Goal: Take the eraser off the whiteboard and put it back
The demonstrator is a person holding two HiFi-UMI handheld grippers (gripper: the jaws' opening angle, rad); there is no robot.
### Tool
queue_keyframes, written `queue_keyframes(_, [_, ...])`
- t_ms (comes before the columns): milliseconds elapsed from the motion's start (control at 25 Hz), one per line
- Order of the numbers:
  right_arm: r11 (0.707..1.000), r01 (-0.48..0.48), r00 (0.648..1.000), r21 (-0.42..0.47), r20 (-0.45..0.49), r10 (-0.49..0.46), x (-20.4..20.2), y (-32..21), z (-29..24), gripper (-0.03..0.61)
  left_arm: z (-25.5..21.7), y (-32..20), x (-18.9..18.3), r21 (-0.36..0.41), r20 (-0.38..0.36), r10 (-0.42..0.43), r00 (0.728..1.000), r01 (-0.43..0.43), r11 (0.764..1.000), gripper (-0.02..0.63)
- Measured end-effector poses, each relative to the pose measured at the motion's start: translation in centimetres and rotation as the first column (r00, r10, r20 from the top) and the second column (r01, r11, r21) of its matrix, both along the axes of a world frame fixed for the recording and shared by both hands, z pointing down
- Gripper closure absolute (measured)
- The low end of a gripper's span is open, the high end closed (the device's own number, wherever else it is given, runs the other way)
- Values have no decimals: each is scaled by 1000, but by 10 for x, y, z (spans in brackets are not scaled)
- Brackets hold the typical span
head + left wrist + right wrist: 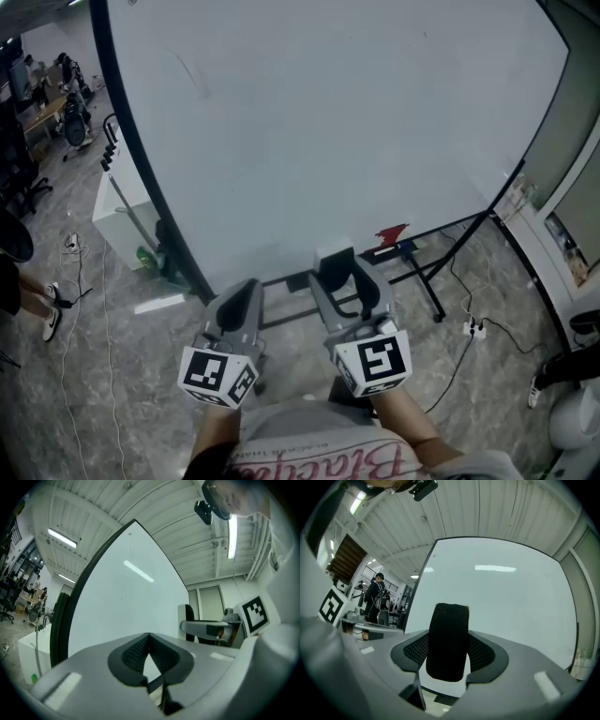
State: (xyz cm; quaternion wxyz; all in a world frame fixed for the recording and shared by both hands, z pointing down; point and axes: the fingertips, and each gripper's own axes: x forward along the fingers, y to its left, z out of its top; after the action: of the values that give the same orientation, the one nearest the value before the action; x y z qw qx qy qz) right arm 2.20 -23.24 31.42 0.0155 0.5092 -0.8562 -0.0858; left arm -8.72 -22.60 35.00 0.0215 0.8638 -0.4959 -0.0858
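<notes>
A large whiteboard stands in front of me, its face blank. My right gripper is just short of the board's lower edge. It is shut on the eraser, whose black felt stands upright between the jaws. In the head view the eraser shows as a pale block at the jaw tips. To its left my left gripper points at the board's bottom edge. Its jaws meet at the tips with nothing between them.
The board's black stand legs spread over the marble floor, with a red object by them. A power strip and cables lie at the right. A white cabinet stands left of the board. A person's feet show at far left.
</notes>
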Motion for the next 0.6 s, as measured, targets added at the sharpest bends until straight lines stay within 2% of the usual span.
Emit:
queue_keyframes(240, [998, -37, 999, -51, -16, 36, 15, 0, 23, 337, -7, 1, 2, 31, -23, 5, 1000, -4, 1000, 617])
queue_keyframes(600, [997, -38, 999, -63, -14, 37, 19, 2, 26, 337, -8, 5, 11, 33, -11, 15, 1000, -14, 999, 615])
